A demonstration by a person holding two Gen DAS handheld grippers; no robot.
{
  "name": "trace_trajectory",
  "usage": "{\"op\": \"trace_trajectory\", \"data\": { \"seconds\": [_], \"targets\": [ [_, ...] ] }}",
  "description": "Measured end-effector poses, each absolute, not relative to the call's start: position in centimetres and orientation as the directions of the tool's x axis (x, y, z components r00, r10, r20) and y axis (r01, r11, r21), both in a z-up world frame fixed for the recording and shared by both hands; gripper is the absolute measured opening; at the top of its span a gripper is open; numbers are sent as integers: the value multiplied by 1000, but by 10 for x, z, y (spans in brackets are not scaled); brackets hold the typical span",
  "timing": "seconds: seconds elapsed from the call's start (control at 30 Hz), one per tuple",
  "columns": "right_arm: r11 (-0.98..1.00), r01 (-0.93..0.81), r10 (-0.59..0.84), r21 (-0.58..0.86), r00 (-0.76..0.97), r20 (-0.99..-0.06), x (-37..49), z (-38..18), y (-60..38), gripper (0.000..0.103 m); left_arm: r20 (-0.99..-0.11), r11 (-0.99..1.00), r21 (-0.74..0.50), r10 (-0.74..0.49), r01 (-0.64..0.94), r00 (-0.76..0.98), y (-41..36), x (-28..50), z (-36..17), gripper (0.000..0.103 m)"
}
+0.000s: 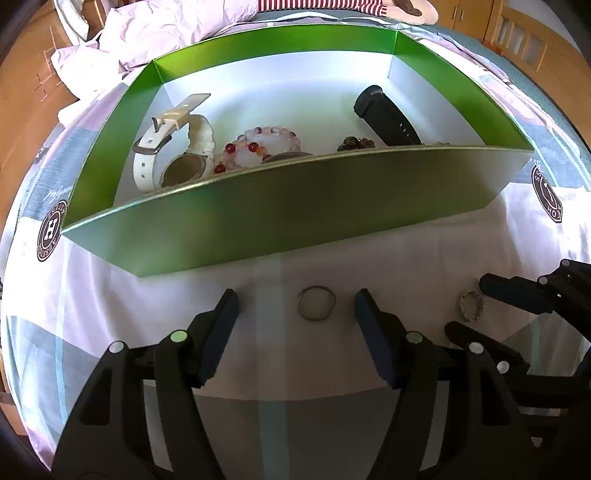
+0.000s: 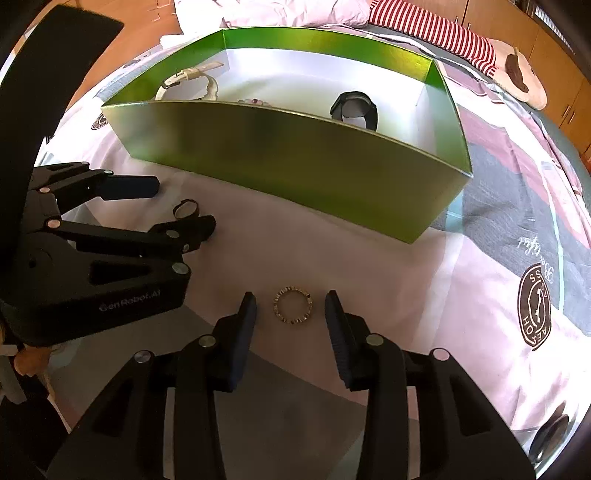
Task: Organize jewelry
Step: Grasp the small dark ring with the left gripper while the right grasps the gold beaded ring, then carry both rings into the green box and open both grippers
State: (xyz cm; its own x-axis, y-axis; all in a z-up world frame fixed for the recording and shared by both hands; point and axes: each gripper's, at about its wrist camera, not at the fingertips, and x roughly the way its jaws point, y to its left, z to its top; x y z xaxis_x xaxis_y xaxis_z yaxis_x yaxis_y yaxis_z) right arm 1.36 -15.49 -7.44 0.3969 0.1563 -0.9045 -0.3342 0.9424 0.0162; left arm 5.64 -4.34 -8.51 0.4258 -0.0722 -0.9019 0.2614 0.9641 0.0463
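A thin plain ring [image 1: 317,303] lies flat on the bedspread between the fingers of my left gripper [image 1: 296,306], which is open, its pads clear of the ring. A gold studded ring [image 2: 293,305] lies between the fingers of my right gripper [image 2: 291,308], also open and not touching it. Each view shows the other gripper beside it: the right gripper [image 1: 476,308] around the studded ring [image 1: 471,305], the left gripper [image 2: 171,206] around the thin ring [image 2: 186,210]. Just beyond stands a green box [image 1: 295,206] [image 2: 295,158].
In the box lie a white watch [image 1: 173,147], a pink bead bracelet [image 1: 258,147], a dark bead bracelet [image 1: 356,143] and a black watch [image 1: 388,114]. A patterned bedspread [image 2: 480,280] covers the bed. Rumpled bedding [image 1: 166,29] and a striped plush toy [image 2: 461,37] lie behind.
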Motion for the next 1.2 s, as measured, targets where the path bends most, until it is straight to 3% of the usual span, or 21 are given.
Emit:
{"op": "trace_trajectory", "data": {
  "seconds": [0.07, 0.17, 0.23, 0.3, 0.37, 0.77, 1.0, 1.2],
  "targets": [
    [937, -349, 164, 17, 396, -904, 13, -75, -152, 26, -903, 964, 46, -72, 260, 423, -44, 57, -85, 66],
    [934, -356, 161, 10, 395, -904, 12, -74, -150, 21, -904, 962, 45, -75, 269, 420, -46, 60, -86, 61],
    [934, -358, 163, 13, 393, -905, 12, -73, -151, 21, -904, 960, 43, -81, 278, 420, -47, 60, -84, 50],
    [935, -354, 169, 19, 395, -903, 12, -71, -152, 21, -905, 958, 35, -90, 284, 416, -47, 58, -81, 27],
    [937, -350, 170, 20, 404, -899, 12, -67, -154, 21, -907, 958, 14, -108, 286, 406, -46, 58, -78, 21],
    [940, -341, 191, 27, 457, -869, 6, -39, -163, 21, -884, 951, -54, -187, 303, 429, -37, 46, -48, 20],
    [951, -291, 266, 104, 597, -757, 12, 18, -191, 21, -812, 935, -84, -264, 344, 520, -28, 49, 4, 20],
    [970, -192, 237, 148, 622, -746, 66, 8, -200, 21, -812, 958, -45, -200, 283, 549, -27, 91, 10, 20]
  ]
}}
